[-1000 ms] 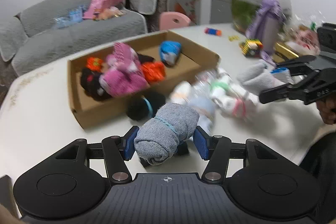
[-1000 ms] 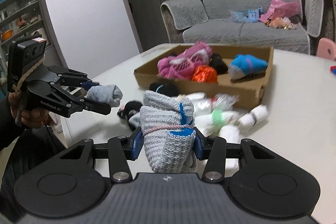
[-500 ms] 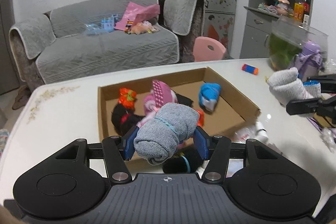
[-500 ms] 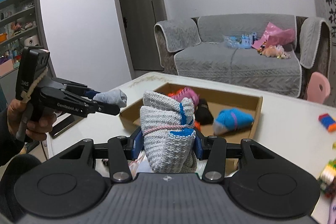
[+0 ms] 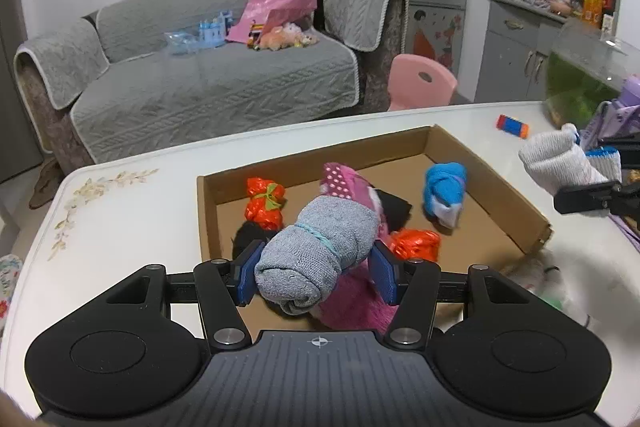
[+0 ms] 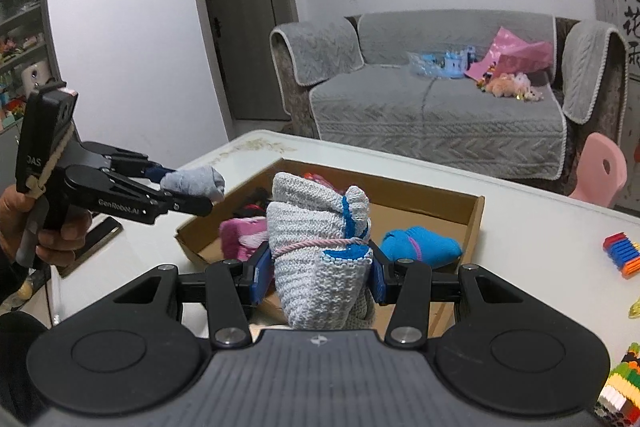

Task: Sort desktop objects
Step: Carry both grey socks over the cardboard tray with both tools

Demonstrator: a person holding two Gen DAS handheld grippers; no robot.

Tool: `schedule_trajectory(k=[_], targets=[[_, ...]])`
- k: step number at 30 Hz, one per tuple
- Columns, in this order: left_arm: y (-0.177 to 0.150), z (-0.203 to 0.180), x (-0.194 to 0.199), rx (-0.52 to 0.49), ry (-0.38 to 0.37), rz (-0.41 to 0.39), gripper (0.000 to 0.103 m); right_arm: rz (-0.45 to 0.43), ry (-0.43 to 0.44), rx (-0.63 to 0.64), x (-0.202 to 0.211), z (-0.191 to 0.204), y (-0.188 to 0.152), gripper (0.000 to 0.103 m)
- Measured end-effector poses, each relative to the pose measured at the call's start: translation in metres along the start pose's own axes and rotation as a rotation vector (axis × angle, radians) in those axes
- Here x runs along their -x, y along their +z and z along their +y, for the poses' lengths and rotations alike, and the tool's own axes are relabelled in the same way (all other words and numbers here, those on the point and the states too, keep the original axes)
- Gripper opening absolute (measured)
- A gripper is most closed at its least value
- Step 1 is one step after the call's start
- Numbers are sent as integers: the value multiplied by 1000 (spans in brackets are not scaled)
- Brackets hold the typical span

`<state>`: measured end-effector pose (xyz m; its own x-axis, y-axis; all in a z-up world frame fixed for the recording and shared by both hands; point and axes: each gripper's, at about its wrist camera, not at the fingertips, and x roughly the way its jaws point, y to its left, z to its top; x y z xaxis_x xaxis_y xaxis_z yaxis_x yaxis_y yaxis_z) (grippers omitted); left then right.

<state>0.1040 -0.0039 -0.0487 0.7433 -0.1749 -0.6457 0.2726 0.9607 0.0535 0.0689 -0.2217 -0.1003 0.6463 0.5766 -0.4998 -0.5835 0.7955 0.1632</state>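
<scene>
While gripping sock rolls [image 5: 320,251], both grippers [image 5: 316,277] hover over box [image 5: 516,195].

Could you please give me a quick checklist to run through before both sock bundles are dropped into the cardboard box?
1. Left gripper clamped on the grey sock roll: ok.
2. Right gripper clamped on the white-and-blue sock bundle: ok.
3. Grey roll over the cardboard box: ok.
4. White bundle over the box: cannot tell.
5. Bare floor left in the box near the blue sock bundle: ok.
6. Grippers apart from each other: ok.

grey sock roll [image 5: 320,253], white sock bundle [image 6: 320,259], held above box [image 5: 500,179]
</scene>
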Motion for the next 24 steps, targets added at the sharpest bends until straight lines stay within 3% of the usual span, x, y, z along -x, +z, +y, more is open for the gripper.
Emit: schedule_trajectory(k=[7,16,24], targets=[[35,-3,-31,-3,-7,9,62,46,-22,-16,-19,-10,-2,44],[78,-49,-85,-52,-72,21,62,101,-24,-5,-44,-20,-3,44],[82,-77,-139,-78,-87,90,62,174,-15,49,-58,-19,-10,44]])
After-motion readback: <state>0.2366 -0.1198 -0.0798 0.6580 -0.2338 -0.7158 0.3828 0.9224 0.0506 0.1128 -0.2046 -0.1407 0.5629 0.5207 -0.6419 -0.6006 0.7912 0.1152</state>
